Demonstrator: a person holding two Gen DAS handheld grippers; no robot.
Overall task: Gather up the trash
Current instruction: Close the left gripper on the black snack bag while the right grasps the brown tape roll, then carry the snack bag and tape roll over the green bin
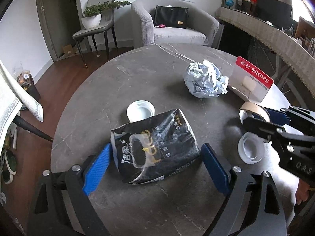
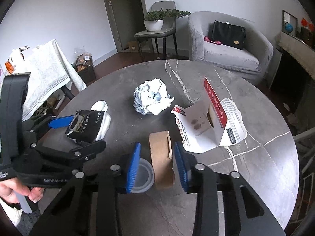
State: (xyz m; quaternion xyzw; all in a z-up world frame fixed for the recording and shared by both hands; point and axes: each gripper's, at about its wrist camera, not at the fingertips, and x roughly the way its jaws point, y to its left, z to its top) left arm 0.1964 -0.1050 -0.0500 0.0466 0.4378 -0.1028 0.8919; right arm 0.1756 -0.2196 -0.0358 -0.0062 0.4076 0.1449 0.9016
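Note:
On the round grey marble table (image 1: 137, 74) lie a black tissue wrapper (image 1: 155, 147), a crumpled paper ball (image 1: 206, 80), a torn SanDisk package (image 1: 254, 78), a white lid (image 1: 140, 111) and a clear lid (image 1: 250, 149). My left gripper (image 1: 155, 161) is open, its blue pads on either side of the wrapper with gaps. My right gripper (image 2: 157, 163) straddles an upright brown cardboard tape core (image 2: 162, 161), which stands between its pads with a gap on each side. In the right wrist view the wrapper (image 2: 88, 125), paper ball (image 2: 151, 98), package (image 2: 208, 125) and clear lid (image 2: 142, 177) show.
A grey armchair (image 1: 173, 25) with a black bag stands behind the table. A chair with a potted plant (image 1: 94, 17) is by the door. A cloth-covered table (image 2: 43, 74) and a full bin (image 2: 84, 66) stand at left. A sideboard (image 1: 275, 31) runs along the right.

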